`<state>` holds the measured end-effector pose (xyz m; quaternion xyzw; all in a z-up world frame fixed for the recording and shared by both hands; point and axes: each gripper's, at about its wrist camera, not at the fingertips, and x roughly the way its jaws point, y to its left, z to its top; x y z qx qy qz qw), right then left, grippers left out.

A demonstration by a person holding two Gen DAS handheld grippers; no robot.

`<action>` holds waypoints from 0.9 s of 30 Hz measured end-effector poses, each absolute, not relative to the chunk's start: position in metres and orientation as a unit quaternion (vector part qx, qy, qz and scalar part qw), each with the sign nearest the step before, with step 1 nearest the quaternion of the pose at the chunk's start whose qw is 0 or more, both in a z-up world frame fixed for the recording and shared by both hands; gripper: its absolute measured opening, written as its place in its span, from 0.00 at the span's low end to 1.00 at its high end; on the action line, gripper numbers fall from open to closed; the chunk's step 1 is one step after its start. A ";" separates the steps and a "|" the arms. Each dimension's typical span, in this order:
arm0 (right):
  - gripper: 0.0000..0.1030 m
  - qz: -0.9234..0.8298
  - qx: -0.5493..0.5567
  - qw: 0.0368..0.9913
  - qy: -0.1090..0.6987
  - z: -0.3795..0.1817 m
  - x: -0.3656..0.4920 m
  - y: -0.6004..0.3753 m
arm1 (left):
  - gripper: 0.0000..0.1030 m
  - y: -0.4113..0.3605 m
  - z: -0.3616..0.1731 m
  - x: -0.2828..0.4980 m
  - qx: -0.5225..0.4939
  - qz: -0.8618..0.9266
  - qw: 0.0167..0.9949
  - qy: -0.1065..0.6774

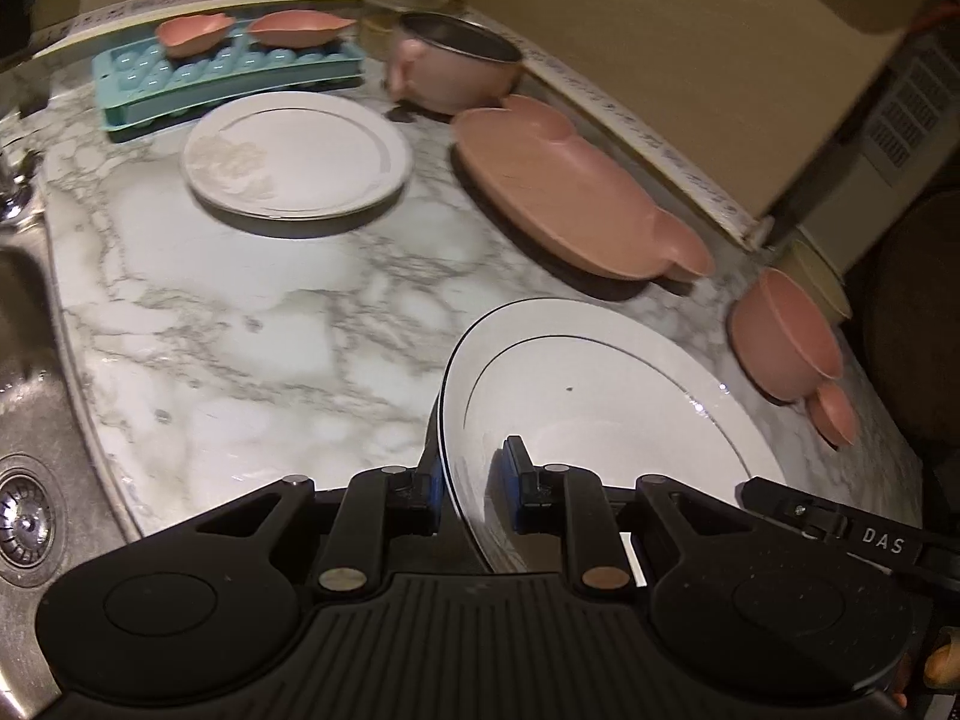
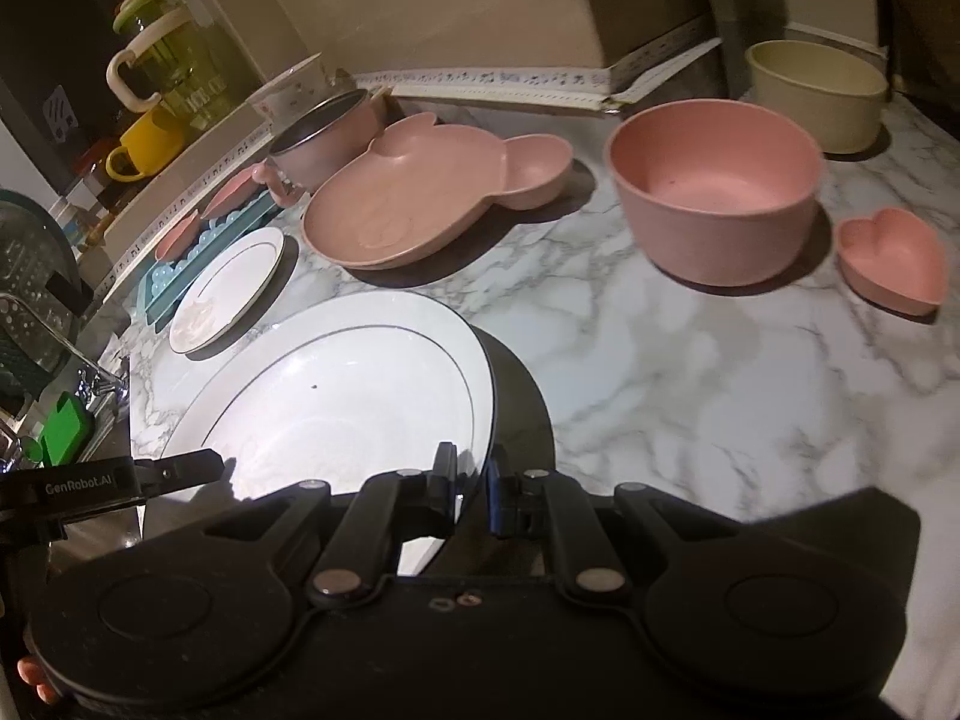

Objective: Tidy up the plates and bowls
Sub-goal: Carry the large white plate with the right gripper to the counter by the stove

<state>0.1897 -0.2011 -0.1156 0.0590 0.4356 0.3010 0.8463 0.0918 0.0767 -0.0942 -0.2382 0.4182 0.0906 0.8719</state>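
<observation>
Both tools clamp white plate rim — small dark speck, perhaps crumb, inside.

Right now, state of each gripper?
Left gripper: shut on the big plate's rim.
Right gripper: shut on the opposite rim.

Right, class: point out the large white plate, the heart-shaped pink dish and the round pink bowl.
Large white plate (image 2: 336, 402), right wrist view, on its inner well.
Heart-shaped pink dish (image 2: 891, 258), right wrist view, on its inside.
Round pink bowl (image 2: 714, 180), right wrist view, on its inside bottom.
</observation>
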 end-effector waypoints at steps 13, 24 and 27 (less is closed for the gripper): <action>0.08 0.229 0.111 0.876 0.410 -0.096 0.172 -0.315 | 0.18 -0.032 -0.068 0.138 -0.187 -0.029 0.886 0.423; 0.08 0.107 0.156 0.906 0.379 -0.090 0.172 -0.447 | 0.18 -0.169 -0.074 0.216 -0.125 -0.153 0.875 0.442; 0.08 0.077 0.164 0.910 0.374 -0.095 0.174 -0.477 | 0.18 -0.203 -0.079 0.232 -0.108 -0.173 0.869 0.451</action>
